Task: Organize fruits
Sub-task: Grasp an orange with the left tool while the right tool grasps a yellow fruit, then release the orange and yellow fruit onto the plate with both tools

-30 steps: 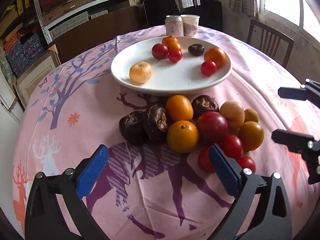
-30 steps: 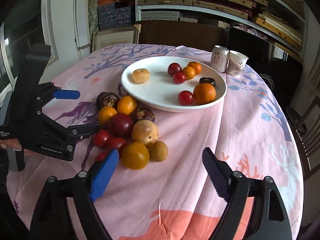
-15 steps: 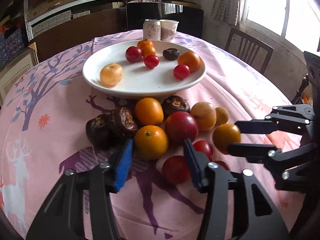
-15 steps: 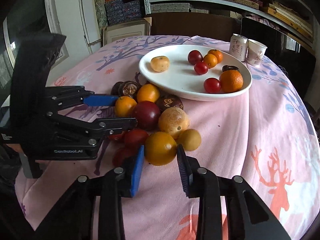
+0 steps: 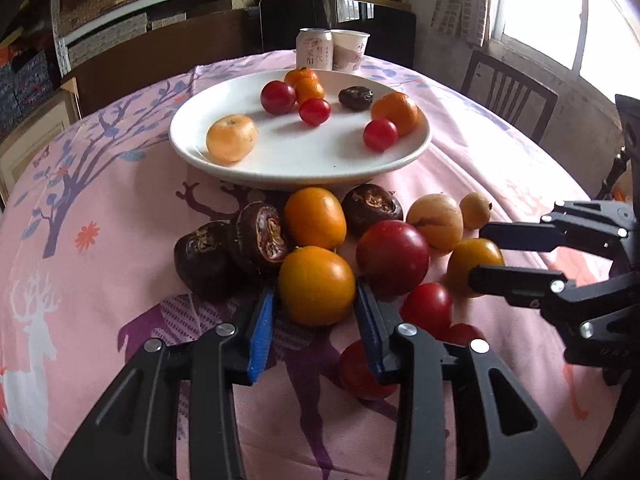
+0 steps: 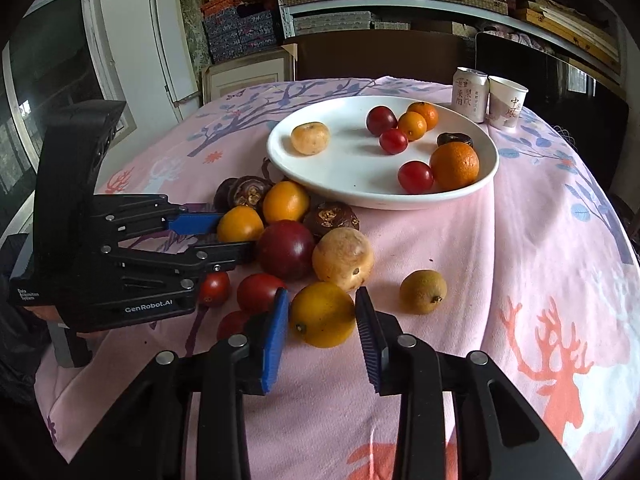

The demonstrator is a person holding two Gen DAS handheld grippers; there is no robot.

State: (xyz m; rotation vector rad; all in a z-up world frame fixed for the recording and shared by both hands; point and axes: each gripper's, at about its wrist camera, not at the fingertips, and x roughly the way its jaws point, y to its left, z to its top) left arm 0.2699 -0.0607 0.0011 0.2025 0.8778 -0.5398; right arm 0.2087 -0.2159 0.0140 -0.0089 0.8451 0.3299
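A white plate (image 5: 280, 160) holds several small fruits. Before it on the pink cloth lies a pile of oranges, red fruits and dark brown fruits. My left gripper (image 5: 314, 300) is shut on an orange fruit (image 5: 316, 284) at the pile's near edge; it also shows in the right wrist view (image 6: 240, 224). My right gripper (image 6: 320, 316) is shut on a yellow-orange fruit (image 6: 322, 314), seen from the left wrist view too (image 5: 474, 258). Both fruits rest on the cloth. A red plum (image 5: 392, 256) lies between them.
A drink can (image 5: 314, 48) and a paper cup (image 5: 350, 50) stand behind the plate. A small brown fruit (image 6: 423, 291) lies apart at the right. A chair (image 5: 508, 96) stands beyond the table's right edge. Shelves fill the back wall.
Both grippers moved forward into the pile and closed from wide open. The left now clamps the orange fruit, the right the yellow-orange fruit.
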